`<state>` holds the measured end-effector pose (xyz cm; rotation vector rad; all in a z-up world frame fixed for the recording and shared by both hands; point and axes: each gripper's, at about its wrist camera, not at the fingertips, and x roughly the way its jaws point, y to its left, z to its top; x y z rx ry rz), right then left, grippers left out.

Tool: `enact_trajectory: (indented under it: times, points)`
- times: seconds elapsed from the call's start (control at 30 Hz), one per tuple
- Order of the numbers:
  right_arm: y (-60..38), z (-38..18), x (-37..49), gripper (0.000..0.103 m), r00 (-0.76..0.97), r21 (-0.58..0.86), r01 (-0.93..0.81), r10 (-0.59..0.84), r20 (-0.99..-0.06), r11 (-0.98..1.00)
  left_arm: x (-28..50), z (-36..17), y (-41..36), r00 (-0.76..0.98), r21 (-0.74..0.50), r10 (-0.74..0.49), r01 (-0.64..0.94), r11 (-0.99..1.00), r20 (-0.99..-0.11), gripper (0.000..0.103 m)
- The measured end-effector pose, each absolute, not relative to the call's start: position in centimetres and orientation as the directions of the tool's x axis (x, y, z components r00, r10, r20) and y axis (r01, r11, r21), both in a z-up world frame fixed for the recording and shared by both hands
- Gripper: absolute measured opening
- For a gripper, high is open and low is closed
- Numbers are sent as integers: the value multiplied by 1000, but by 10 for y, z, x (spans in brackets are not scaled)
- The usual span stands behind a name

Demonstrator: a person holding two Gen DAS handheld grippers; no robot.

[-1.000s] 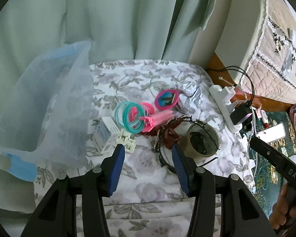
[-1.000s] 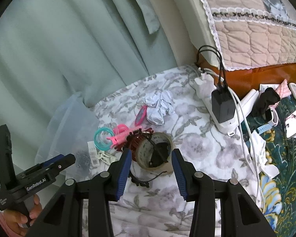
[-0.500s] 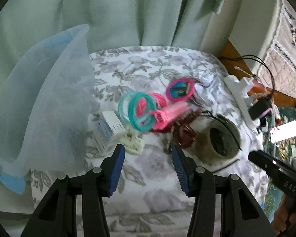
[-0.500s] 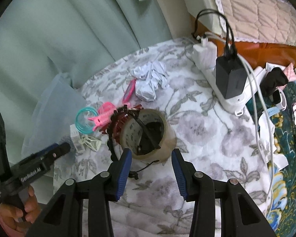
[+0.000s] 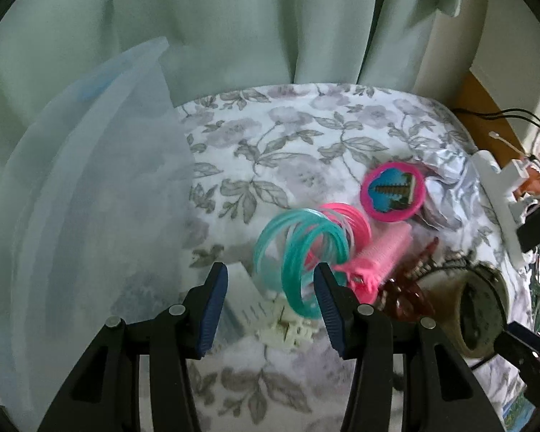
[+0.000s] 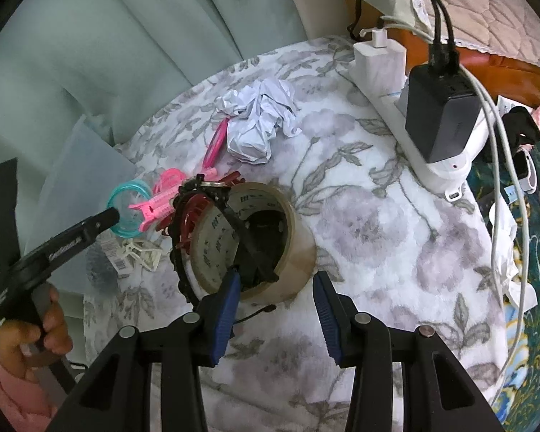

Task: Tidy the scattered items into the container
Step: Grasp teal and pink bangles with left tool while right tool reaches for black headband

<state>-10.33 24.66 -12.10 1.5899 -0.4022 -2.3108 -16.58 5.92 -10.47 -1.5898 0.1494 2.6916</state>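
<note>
A translucent plastic container [image 5: 90, 198] stands at the left of the flowered cloth. Beside it lie teal rings [image 5: 298, 252], pink rings [image 5: 352, 219], a pink roller clip [image 5: 381, 255], a round pink mirror [image 5: 392, 190], a white box [image 5: 244, 298] and a cream clip [image 5: 288, 331]. My left gripper [image 5: 270, 306] hangs open just above the box and the teal rings, holding nothing. A brown tape roll [image 6: 291, 237] stands on edge with a black headband [image 6: 241, 230] across it and a dark red claw clip [image 6: 189, 216] behind. My right gripper [image 6: 275, 306] is open right in front of the roll.
Crumpled white paper [image 6: 259, 122] lies behind the roll. A white power strip [image 6: 378, 68] with a black charger [image 6: 439, 115] and cables runs along the right edge. Green curtains hang behind. A hand [image 6: 50, 327] holds the left tool.
Both grippers have come down closer to the cloth. The left one shifted left, from the claw clip toward the teal rings and white box. The right one closed in on the tape roll.
</note>
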Motion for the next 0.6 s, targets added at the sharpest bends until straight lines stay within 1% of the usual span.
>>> enact_trajectory:
  times: [0.4, 0.53, 0.6]
  points:
    - [250, -118, -122, 46, -352, 396, 79, -397, -848, -915, -195, -126, 68, -482, 99, -50, -76, -992, -875, 50]
    - [245, -114, -127, 46, -357, 392, 96, -399, -844, -915, -201, -132, 69, -473, 101, -49, -85, -991, -880, 44]
    - [239, -110, -128, 46, -364, 395, 119, -410, -836, -911, -205, -135, 68, -467, 97, -46, -84, -992, -883, 43]
